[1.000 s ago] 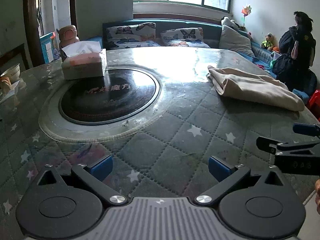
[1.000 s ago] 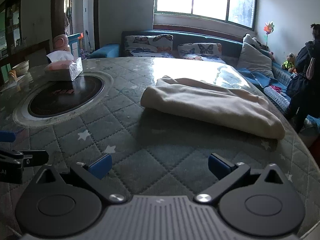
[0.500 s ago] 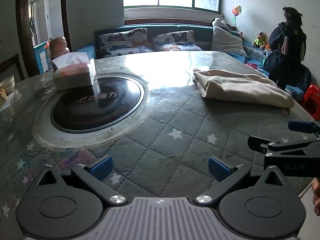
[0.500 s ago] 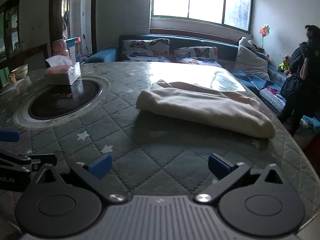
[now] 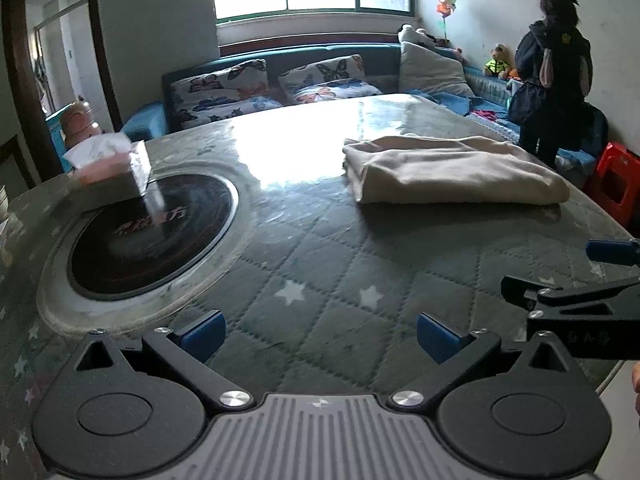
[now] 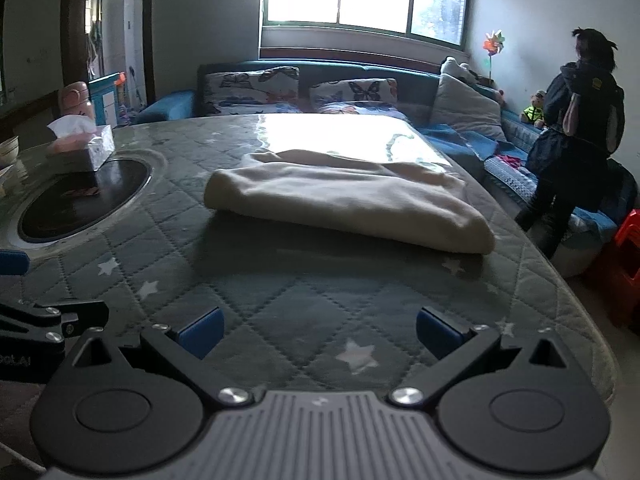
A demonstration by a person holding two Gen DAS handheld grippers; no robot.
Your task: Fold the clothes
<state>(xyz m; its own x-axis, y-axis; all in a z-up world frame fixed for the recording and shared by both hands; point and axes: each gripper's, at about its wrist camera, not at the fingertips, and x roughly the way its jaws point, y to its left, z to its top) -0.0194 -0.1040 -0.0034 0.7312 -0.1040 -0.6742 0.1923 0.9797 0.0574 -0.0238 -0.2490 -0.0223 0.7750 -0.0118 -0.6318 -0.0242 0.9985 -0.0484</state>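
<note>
A cream garment [image 5: 452, 172] lies folded into a long bundle on the quilted table cover [image 5: 320, 264], at the right half of the table. In the right wrist view the same folded garment [image 6: 344, 196] rests well ahead of the fingers. My left gripper [image 5: 319, 336] hovers open over the table's near edge, nothing between its blue pads. My right gripper [image 6: 318, 332] is open too and empty. The right gripper's blue-tipped finger [image 5: 612, 252] shows at the right edge of the left wrist view, and the left gripper's finger [image 6: 14, 262] at the left edge of the right wrist view.
A tissue box [image 5: 114, 168] stands beside a round black hob [image 5: 148, 232] set into the table's left half. A sofa with butterfly cushions [image 5: 280, 84] runs behind. A person in dark clothes [image 5: 556, 72] stands at the far right near a red stool [image 5: 616, 184].
Both grippers have drawn back and lifted a little, so the table and the folded garment look lower and farther in both views. Both stay open and empty.
</note>
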